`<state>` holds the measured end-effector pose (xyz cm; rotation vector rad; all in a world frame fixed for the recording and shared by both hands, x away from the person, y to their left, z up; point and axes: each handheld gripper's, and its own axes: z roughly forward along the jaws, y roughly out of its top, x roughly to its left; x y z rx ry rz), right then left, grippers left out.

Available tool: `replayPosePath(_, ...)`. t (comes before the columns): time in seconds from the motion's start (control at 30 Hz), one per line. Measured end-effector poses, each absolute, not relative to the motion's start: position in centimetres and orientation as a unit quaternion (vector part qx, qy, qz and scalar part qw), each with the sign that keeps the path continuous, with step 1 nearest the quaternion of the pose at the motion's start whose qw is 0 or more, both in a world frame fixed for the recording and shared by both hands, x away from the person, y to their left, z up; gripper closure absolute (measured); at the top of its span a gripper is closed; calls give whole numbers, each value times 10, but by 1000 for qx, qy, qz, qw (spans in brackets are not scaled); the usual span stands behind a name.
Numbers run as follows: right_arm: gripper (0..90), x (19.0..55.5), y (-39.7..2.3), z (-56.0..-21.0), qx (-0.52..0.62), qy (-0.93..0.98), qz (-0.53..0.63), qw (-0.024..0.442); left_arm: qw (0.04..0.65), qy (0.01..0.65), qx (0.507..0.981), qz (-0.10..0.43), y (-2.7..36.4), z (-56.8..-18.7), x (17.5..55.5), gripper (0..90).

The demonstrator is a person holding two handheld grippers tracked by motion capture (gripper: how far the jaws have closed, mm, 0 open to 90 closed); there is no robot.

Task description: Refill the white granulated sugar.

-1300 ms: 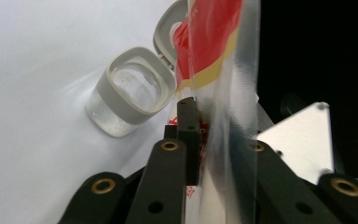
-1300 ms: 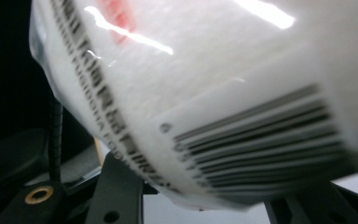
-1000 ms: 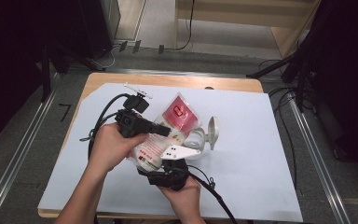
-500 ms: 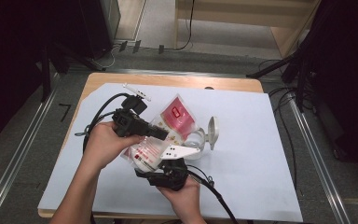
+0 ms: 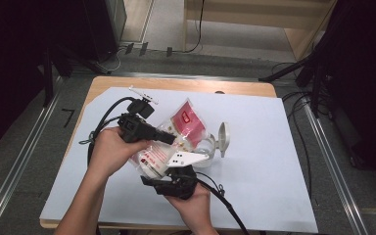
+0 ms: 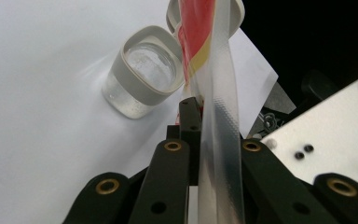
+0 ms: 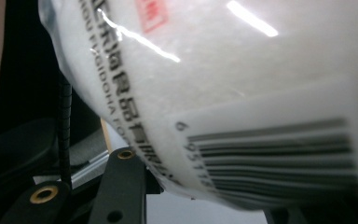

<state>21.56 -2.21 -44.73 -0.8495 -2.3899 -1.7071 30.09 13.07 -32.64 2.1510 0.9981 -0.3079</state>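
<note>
Hands close together over table (image 5: 293, 147), left gripper (image 5: 169, 138) jaws pinching pouch (image 5: 188, 122), right gripper (image 5: 169, 171) jaws clasping it.

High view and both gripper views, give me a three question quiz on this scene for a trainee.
1. True or false: the left tool is shut on the plastic bag's clear edge strip.
2. Which best describes the glass jar? A) lid on, B) open with its lid beside it, C) lying on its side.
3. What printed mark shows on the white pouch above the right tool in its own view?

Key: 1 true. 2 B. 3 a barcode.
</note>
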Motion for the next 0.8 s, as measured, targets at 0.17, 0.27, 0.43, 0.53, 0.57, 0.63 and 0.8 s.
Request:
replayPosePath(0.17, 597, 217, -19, -447, -289, -779, -555, 45, 361, 389, 841, -107, 123, -326, 299, 886)
replayPosePath(0.27, 597, 219, -19, -448, -297, -772, -559, 62, 358, 396, 840, -96, 120, -326, 298, 881)
replayPosePath(0.43, 526, 223, -16, -447, -302, -771, -557, 69, 360, 400, 839, -79, 115, -325, 296, 874)
replayPosePath(0.53, 544, 224, -15, -447, -304, -770, -556, 70, 355, 403, 840, -75, 112, -325, 296, 873)
replayPosePath(0.57, 557, 225, -15, -447, -306, -770, -555, 73, 355, 408, 838, -75, 111, -326, 295, 871)
replayPosePath(0.63, 590, 225, -15, -447, -308, -771, -553, 75, 353, 404, 841, -76, 110, -326, 296, 868)
replayPosePath(0.8, 627, 224, -16, -446, -303, -762, -565, 87, 363, 406, 835, -76, 110, -325, 296, 831)
